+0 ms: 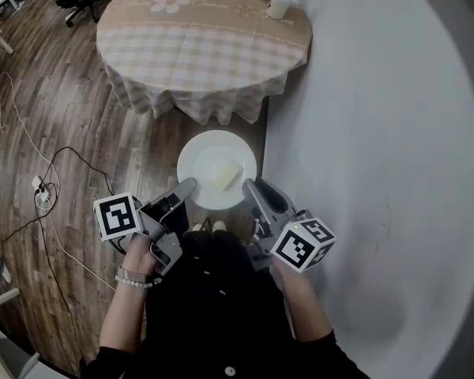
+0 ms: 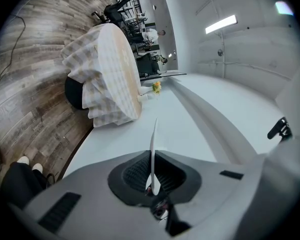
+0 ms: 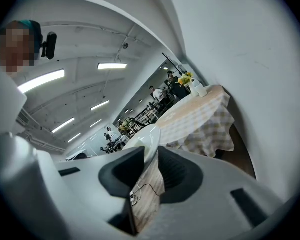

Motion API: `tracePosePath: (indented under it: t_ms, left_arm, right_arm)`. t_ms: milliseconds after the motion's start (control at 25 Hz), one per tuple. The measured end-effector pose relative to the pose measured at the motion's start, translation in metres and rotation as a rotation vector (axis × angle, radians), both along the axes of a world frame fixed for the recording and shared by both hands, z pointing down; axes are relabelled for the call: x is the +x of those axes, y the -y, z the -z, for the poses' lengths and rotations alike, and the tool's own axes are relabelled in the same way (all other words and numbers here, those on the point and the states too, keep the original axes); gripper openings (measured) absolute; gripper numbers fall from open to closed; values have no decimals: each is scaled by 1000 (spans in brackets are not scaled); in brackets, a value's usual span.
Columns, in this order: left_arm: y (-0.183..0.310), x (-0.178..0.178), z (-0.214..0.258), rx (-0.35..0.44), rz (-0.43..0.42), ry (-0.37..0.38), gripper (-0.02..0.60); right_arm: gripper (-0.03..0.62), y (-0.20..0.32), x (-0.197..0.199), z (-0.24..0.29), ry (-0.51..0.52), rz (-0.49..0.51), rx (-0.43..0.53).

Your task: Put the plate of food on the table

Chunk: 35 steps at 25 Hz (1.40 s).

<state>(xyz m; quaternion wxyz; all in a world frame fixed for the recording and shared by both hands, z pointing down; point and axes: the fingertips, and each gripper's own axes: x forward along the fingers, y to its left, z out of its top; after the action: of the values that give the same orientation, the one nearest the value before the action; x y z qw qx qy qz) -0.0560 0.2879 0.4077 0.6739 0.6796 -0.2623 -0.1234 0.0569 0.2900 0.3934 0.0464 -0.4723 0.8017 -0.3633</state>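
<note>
The plate (image 1: 201,151) hangs in the air over the wooden floor (image 1: 55,117), just short of the round worktop (image 1: 197,46) and close beside the pale wall (image 1: 363,133). It is carried from two opposite sides. The left tool (image 1: 186,186) is clamped on the near-left rim, and its own view shows the thin white edge caught upright between the pads. The right tool (image 1: 251,186) is clamped on the near-right rim, which runs into the gap between its jaws. Gripping both sides likely keeps the plate level, so that the pale piece of food (image 1: 226,174) lying right of its middle does not slide. The worktop's checked cloth (image 1: 182,93) hangs down in front of the plate, so I judge the plate must rise and go forward over the edge before it can be set down. Two white jugs (image 1: 278,0) stand at the far rim, well apart from the nearer landing area.
</note>
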Motion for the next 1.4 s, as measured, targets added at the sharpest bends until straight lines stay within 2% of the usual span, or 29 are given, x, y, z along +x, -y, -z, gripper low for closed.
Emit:
tracePosePath:
  t_ms: [760,1400]
  left_arm:
    - [-9,-26,4,28,-25,-16,9]
    - [26,-24,7,33,13,-19,9]
  right_arm:
    - [63,-12,-26,7,6,-21,28]
    - [61,29,-25,11,15,11,40]
